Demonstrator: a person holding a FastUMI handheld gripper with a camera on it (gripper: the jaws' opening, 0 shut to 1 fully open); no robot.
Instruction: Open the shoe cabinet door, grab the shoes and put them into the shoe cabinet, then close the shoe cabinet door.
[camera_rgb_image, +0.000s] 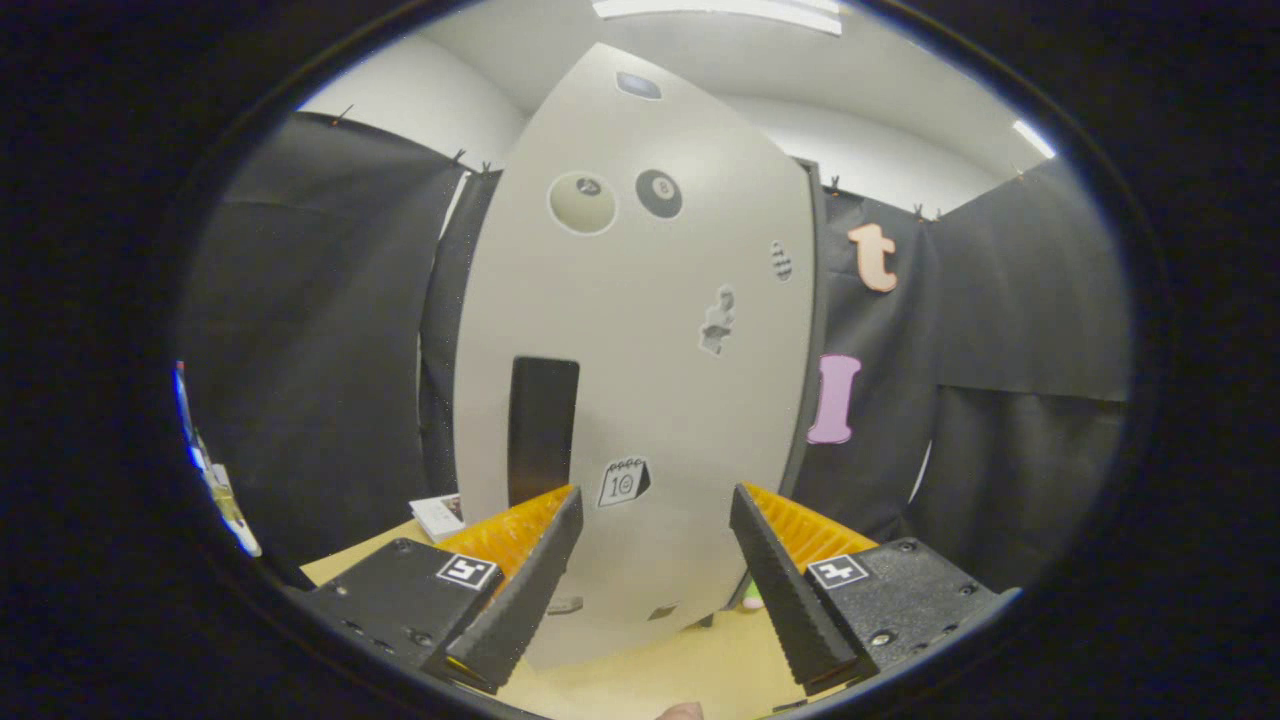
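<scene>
Facing the shoe cabinet door (640, 330) in the gripper view — pale grey, stickered, a black handle recess (543, 428) low on its left side. The gripper (655, 512) is standing wide, gripping nothing, fingers (525, 590) hovering just before the door — recess just beyond the left fingertip. A light wood floor (650, 670) is lying below.

The shoe cabinet door (690, 440) carries stickers. High on it, a black billiard-ball sticker (659, 193) shows the number 8. To its left, a pale ball sticker (582, 203) bears a mark too small to read. Lower down, just beyond the spread fingers of the gripper (657, 495), a calendar sticker (624, 483) reads 10. Each finger mount holds a square black-and-white marker (467, 571) with a coded pattern and no letters.
</scene>
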